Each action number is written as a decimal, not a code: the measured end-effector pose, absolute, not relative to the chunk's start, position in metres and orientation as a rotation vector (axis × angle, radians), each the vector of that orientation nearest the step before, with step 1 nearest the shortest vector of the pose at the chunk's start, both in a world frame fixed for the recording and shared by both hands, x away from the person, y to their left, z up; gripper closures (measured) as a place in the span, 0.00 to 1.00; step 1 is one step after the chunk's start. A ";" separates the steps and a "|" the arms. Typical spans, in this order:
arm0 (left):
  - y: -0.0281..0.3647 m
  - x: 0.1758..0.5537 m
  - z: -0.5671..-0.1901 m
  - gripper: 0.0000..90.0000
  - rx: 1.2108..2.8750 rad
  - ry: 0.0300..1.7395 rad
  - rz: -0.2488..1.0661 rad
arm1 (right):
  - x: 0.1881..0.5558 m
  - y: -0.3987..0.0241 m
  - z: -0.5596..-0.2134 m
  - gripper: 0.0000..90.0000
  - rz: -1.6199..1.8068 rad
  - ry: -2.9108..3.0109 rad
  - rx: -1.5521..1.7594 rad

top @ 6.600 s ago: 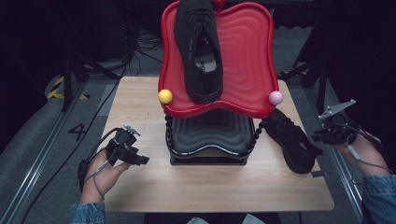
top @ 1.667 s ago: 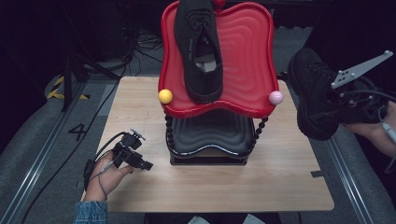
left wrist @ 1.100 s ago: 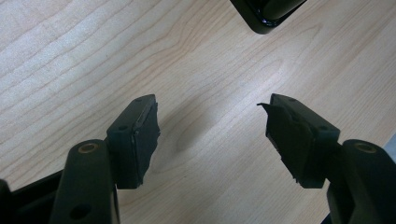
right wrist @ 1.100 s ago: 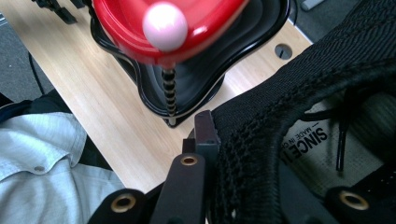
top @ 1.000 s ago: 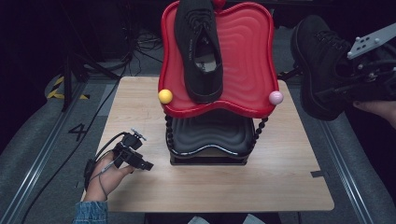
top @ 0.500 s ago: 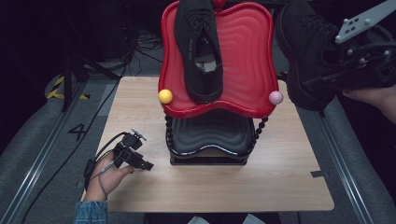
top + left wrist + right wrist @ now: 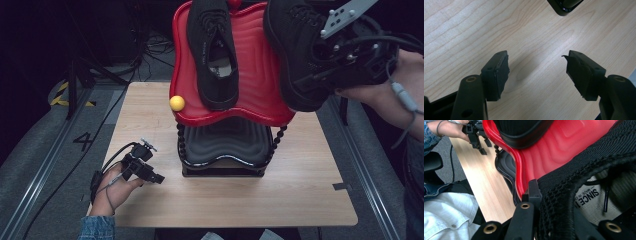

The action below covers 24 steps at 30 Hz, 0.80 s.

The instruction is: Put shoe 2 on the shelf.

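A wavy red tray (image 7: 255,75) stands tilted on top of a black tray (image 7: 225,145) at the table's middle. One black shoe (image 7: 212,50) lies on the red tray's left half. My right gripper (image 7: 322,67) is shut on the collar of a second black shoe (image 7: 292,55), held in the air over the tray's right half. In the right gripper view one jaw presses the outside of the held shoe's knit collar (image 7: 586,170), with the red tray (image 7: 564,147) just beyond. My left gripper (image 7: 152,175) rests on the table at the front left, open and empty (image 7: 537,72).
A yellow ball (image 7: 176,103) sits on the red tray's left corner. The wooden table (image 7: 300,190) has bare room in front and to the right of the black tray. A corner of the black tray (image 7: 565,5) lies ahead of the left gripper. Metal rails (image 7: 40,180) flank the table.
My right gripper has carried the second shoe left and upward, from beside the tray to over its right half, covering the pink ball. The left gripper has stayed put.
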<state>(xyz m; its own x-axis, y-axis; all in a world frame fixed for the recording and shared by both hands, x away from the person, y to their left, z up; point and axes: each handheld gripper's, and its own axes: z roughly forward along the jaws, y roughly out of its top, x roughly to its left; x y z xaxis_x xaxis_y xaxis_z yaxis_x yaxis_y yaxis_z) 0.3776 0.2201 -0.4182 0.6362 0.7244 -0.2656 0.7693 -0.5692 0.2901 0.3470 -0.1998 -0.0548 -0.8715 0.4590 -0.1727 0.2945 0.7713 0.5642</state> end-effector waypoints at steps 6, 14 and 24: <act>0.220 0.379 -0.421 0.39 2.484 1.195 -0.165 | 0.352 -0.181 -0.056 0.98 0.762 2.667 0.550; 0.220 0.379 -0.421 0.39 2.485 1.188 -0.174 | 0.362 -0.161 -0.061 0.98 0.738 2.672 0.541; 0.220 0.379 -0.422 0.39 2.485 1.192 -0.181 | 0.374 -0.147 -0.070 0.97 0.703 2.660 0.545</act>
